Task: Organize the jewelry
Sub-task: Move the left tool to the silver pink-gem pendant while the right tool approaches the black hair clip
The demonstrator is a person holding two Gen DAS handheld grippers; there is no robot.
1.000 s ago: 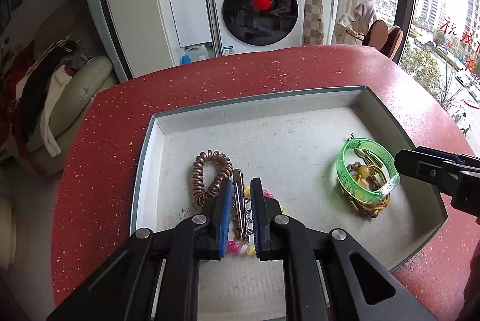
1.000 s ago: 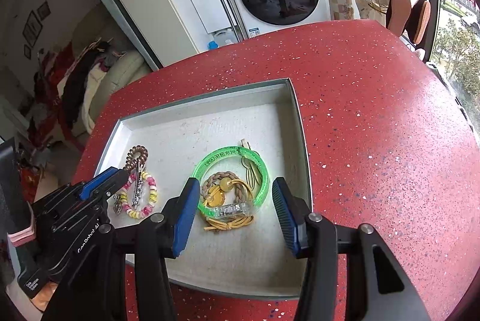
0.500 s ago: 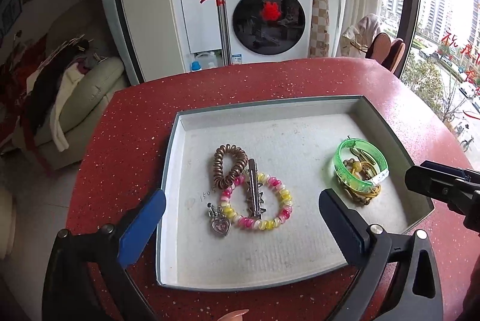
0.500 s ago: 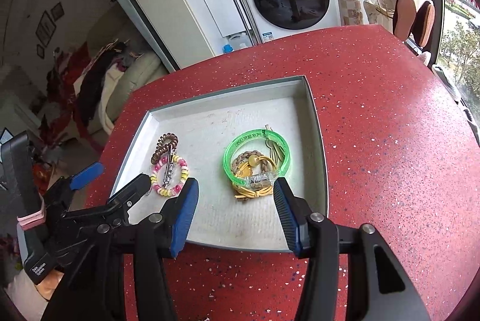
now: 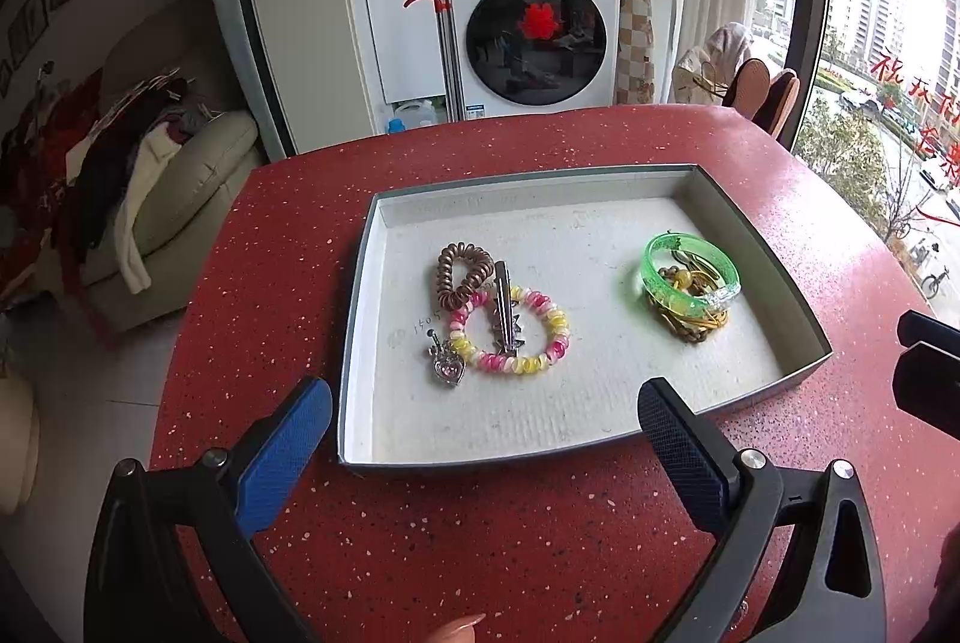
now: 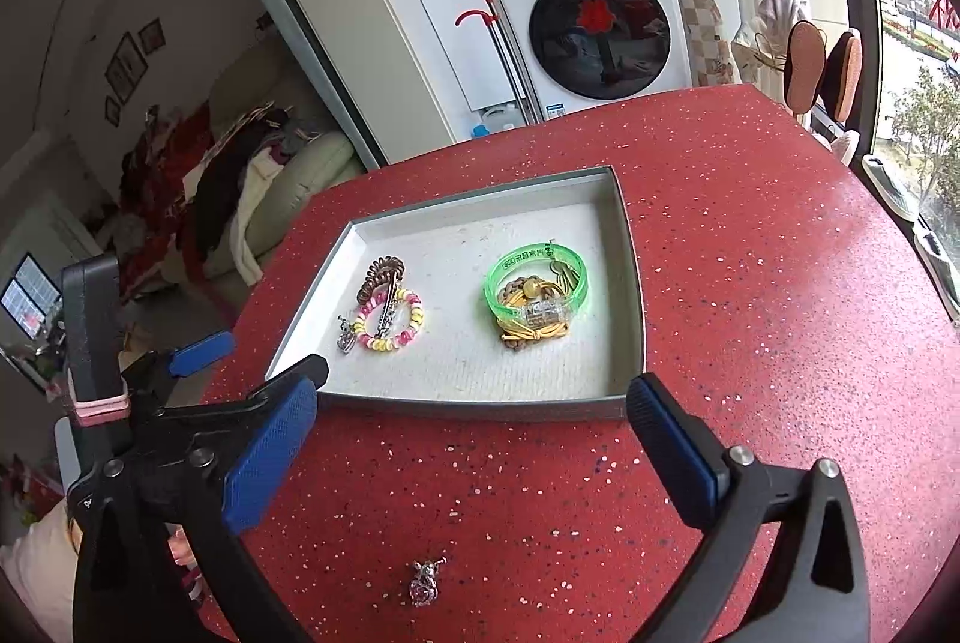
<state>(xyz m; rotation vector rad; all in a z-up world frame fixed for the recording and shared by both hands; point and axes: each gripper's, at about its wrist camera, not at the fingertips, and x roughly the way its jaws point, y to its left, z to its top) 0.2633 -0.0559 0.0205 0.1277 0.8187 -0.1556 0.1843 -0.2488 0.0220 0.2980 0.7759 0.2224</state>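
Looking through left wrist view: left gripper (image 5: 483, 430) spread wide, empty, above table (image 5: 540, 535) near tray (image 5: 354, 343). Hair clip (image 5: 504, 307) lies across beaded bracelet (image 5: 510, 331), long axis pointing toward the washer; a grab risks snagging beads.

Right wrist view: right gripper (image 6: 471, 454) wide, empty. Loose charm (image 6: 425, 580) sits outside tray, easily missed.
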